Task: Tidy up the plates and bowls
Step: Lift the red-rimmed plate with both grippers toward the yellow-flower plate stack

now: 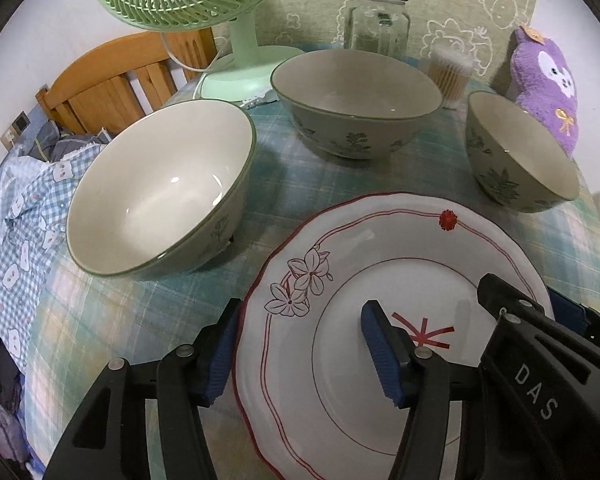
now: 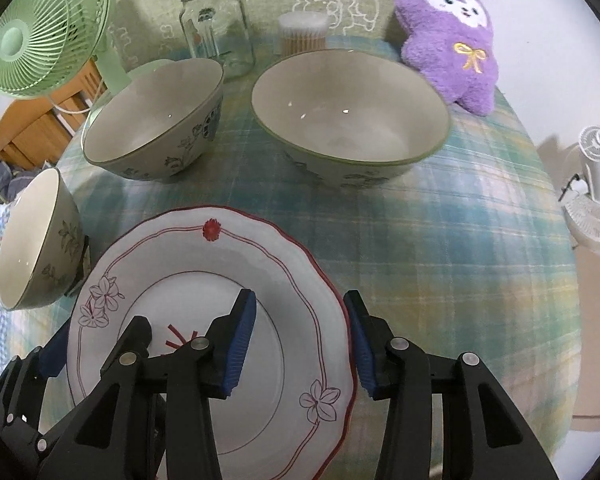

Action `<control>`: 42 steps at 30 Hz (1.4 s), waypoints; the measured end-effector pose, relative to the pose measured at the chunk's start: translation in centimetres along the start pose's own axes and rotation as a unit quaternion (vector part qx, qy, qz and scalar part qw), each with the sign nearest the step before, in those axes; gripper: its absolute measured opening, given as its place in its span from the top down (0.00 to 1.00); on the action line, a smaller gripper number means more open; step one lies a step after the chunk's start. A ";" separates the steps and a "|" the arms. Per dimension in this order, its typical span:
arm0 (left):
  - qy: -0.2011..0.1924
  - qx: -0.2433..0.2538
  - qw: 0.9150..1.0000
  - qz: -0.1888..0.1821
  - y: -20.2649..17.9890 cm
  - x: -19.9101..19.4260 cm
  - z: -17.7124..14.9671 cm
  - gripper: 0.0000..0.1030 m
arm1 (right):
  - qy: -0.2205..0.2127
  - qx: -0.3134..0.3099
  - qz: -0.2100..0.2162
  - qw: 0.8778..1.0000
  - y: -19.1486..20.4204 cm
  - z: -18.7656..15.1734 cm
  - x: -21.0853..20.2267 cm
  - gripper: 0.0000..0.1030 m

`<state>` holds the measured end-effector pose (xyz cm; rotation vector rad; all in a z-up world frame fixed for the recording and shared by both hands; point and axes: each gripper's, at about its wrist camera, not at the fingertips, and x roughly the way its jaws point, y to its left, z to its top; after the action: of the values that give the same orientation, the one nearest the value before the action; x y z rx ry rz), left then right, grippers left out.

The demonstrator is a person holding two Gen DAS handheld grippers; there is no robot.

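Both grippers' jaws straddle the plate point(image 1: 380, 280) rim, wide apart; only the right view shows a white fan point(image 2: 598, 184).

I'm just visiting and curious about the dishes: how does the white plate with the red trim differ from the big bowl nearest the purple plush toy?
The plate is flat and shallow; the big bowl is deep with sloping walls. The plate has a wavy red rim, red lines and outlined flowers on its upper face; the bowl has a smooth green rim and a plain cream inside, its leaf pattern outside. Both grippers straddle the plate's edges; nothing touches the bowl. Both stand upright and empty on the plaid tablecloth.
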<state>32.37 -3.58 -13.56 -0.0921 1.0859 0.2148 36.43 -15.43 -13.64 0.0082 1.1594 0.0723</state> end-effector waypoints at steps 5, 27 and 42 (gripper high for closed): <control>-0.011 0.002 1.000 -0.010 0.0 -1.7 -0.4 0.41 | -0.011 -0.002 -0.009 1.000 -0.3 -0.7 -2.1 0.52; -0.069 0.026 0.997 -0.039 1.2 -11.2 -4.1 0.41 | -0.069 0.026 -0.029 0.997 -1.1 -6.3 -13.2 0.52; -0.078 0.061 0.993 -0.062 -3.3 -15.8 -9.0 0.41 | -0.084 0.039 -0.040 0.995 -7.1 -12.0 -18.1 0.52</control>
<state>18.26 -10.42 -3.86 -0.0316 0.9311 0.0433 18.59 -23.99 -2.21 0.0350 0.9928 -0.0443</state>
